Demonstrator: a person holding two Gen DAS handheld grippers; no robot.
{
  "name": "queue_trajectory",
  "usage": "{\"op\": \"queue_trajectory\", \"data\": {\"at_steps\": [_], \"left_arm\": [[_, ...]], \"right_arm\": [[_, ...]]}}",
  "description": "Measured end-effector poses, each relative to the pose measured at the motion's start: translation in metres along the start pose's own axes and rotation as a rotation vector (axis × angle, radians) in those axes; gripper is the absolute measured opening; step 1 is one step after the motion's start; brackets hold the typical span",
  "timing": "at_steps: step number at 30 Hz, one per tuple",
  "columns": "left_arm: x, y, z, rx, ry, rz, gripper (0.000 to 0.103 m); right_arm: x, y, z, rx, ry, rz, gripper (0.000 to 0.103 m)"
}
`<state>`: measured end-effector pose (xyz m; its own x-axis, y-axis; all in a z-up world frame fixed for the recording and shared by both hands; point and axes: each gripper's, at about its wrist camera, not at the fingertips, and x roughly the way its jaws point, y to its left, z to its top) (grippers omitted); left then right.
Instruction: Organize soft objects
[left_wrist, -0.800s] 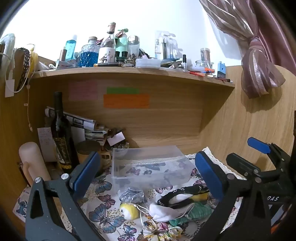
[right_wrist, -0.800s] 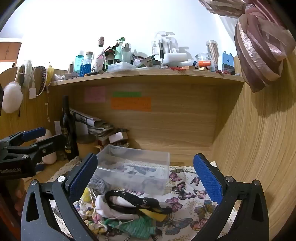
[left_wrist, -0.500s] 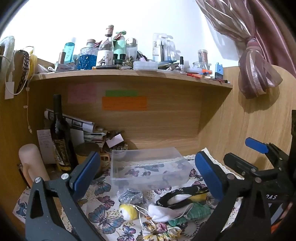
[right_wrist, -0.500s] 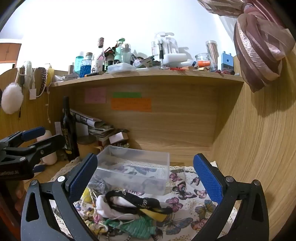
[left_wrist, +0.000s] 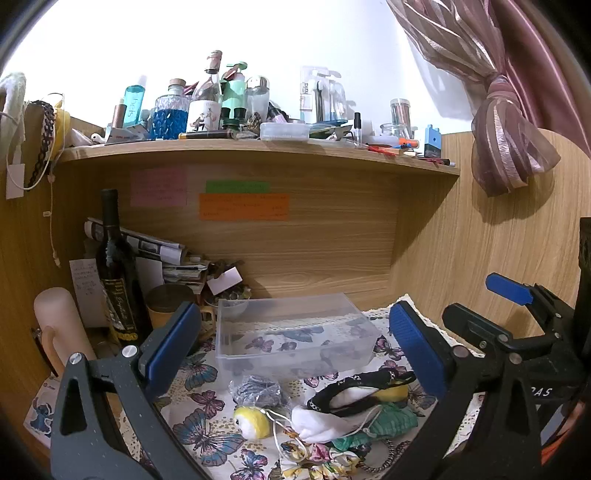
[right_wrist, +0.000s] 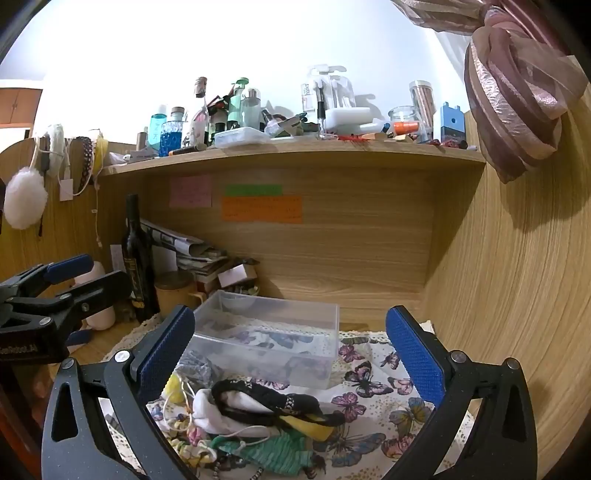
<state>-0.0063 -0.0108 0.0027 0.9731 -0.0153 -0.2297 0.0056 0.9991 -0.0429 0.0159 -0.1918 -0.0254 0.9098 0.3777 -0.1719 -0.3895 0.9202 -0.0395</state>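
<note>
Wooden worktop (left_wrist: 122, 343) is carrying a butterfly-print cloth (right_wrist: 373, 373), and on it a clear plastic box (left_wrist: 291, 332) is sitting with nothing in it. Just in front of the box, a heap of soft objects (right_wrist: 258, 417) is lying. You are holding the left gripper (left_wrist: 295, 350) and right gripper (right_wrist: 291, 358) over it, fingers spread fully wide, gripping nothing.

Bright overexposed wall, fisheye-bent edges, sharp focus
</note>
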Motion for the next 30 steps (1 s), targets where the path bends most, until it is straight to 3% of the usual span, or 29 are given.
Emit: {"op": "queue_trajectory", "data": {"at_steps": [30], "left_arm": [[-0.0008,-0.0046,0.0034,-0.003,-0.007,-0.004,0.103]], "right_arm": [[0.0016,-0.0013,-0.0020,0.005,-0.004,0.003,0.103]]}}
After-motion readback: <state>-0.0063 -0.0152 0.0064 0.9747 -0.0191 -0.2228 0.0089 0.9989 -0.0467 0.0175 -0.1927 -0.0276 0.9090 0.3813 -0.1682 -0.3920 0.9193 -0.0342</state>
